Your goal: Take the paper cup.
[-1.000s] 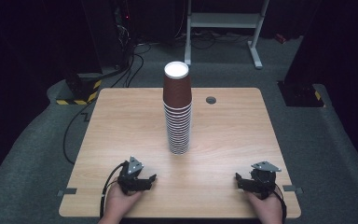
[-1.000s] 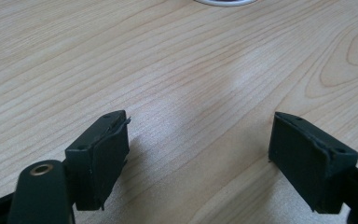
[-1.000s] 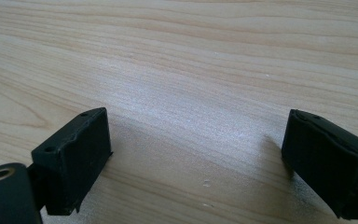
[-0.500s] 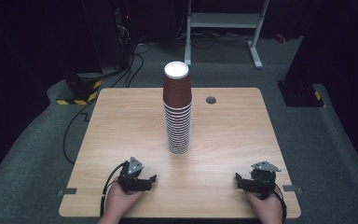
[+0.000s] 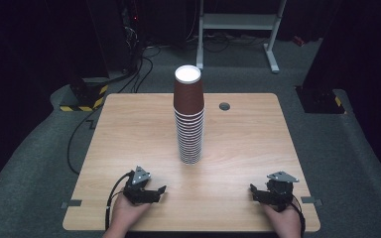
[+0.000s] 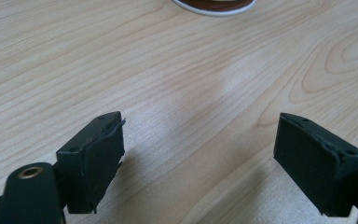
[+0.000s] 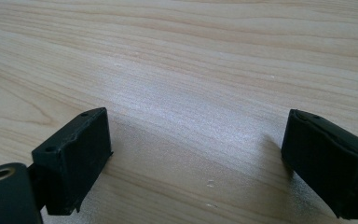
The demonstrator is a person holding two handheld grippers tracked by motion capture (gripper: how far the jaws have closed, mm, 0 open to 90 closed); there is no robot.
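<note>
Two grippers sit at the near edge of the wooden table [image 5: 129, 129], one in each hand, and both are spread wide with nothing between the jaws. The left gripper [image 5: 151, 191] is at the near-left part of the tabletop, held by the person's left hand [image 5: 129, 214], with its cable looping off to the side. In the left gripper view its two black jaws stand far apart over bare wood grain, low to the surface and throwing a shadow on it, though I can't really tell if they're resting on the wood or just above it. The right gripper [image 5: 262, 193] is over at the near-right, held by the right hand [image 5: 284, 222], and in the right gripper view it's the same story: jaws wide, released, only tabletop in the gap. The two are well apart from each other, one toward each near corner. Further out, around the middle of the table, stands a tall stack of brown paper cups [image 5: 189, 119], upside down and nested, upright with maybe a slight lean, white bottom showing on top. The rim of the lowest cup peeks in at the top of the left gripper view [image 6: 213, 6]. Neither gripper touches the stack. Just beyond and to the right of it there's a small round grommet hole [image 5: 224, 106] in the tabletop.
</note>
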